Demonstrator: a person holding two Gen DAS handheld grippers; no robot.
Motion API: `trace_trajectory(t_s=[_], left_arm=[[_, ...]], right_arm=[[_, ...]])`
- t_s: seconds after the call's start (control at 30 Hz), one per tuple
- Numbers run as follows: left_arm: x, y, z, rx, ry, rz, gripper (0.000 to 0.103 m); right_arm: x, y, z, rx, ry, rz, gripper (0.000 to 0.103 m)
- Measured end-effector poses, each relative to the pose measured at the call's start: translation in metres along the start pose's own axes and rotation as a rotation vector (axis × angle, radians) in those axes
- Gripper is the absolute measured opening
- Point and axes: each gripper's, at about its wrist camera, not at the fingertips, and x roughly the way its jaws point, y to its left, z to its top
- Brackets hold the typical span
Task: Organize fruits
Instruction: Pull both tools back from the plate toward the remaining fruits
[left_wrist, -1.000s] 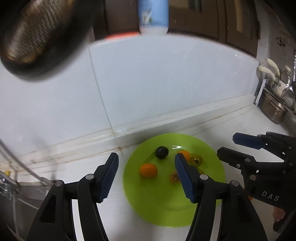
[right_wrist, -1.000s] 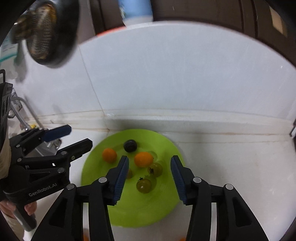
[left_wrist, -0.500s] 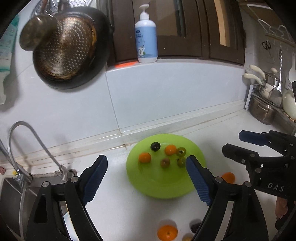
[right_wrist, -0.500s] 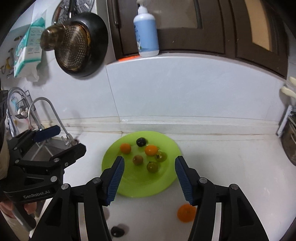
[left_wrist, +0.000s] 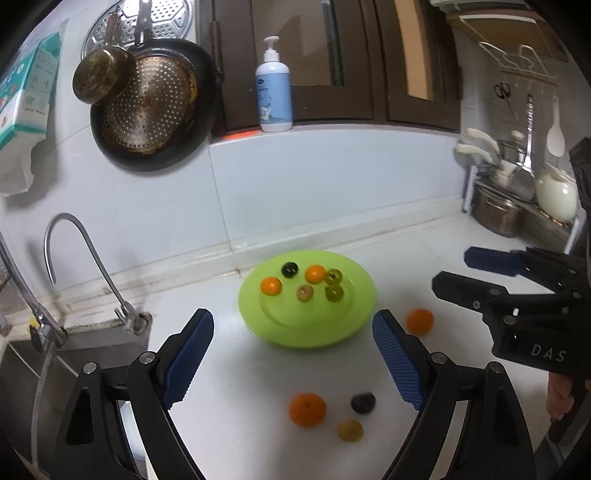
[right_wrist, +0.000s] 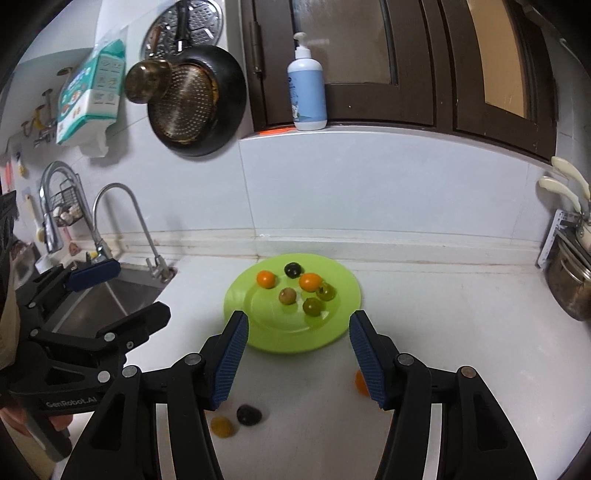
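Left tongs: jaws spread wide, holding nothing, touching nothing. Right tongs: jaws likewise wide apart and empty.

Green plate sits on the white counter near the far wall and carries six small fruits. Loose on the counter, nearer than the plate: orange fruit, dark fruit, yellowish fruit; a second orange fruit lies right of the plate.

Legible markings: "DAS" on the right unit, "GenRobot.AI" on the left unit.

Only the right wrist view shows the sink basin; only the left shows the near orange fruit unobstructed.
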Motion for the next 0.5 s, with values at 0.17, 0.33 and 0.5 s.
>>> trace_trajectory(t_s=[0.17, 0.33, 0.5], left_arm=[[-0.006, -0.009, -0.019, 0.025, 0.014, -0.024, 0.088], [-0.008, -0.016, -0.037, 0.049, 0.020, -0.053, 0.088], [-0.006, -0.022, -0.055, 0.067, 0.042, -0.081, 0.088]], right_arm=[[-0.009, 0.006, -0.018, -0.030, 0.006, 0.014, 0.058], [-0.010, 0.011, -0.036, -0.061, 0.038, 0.027, 0.058], [-0.007, 0.014, -0.051, -0.087, 0.078, 0.032, 0.058]])
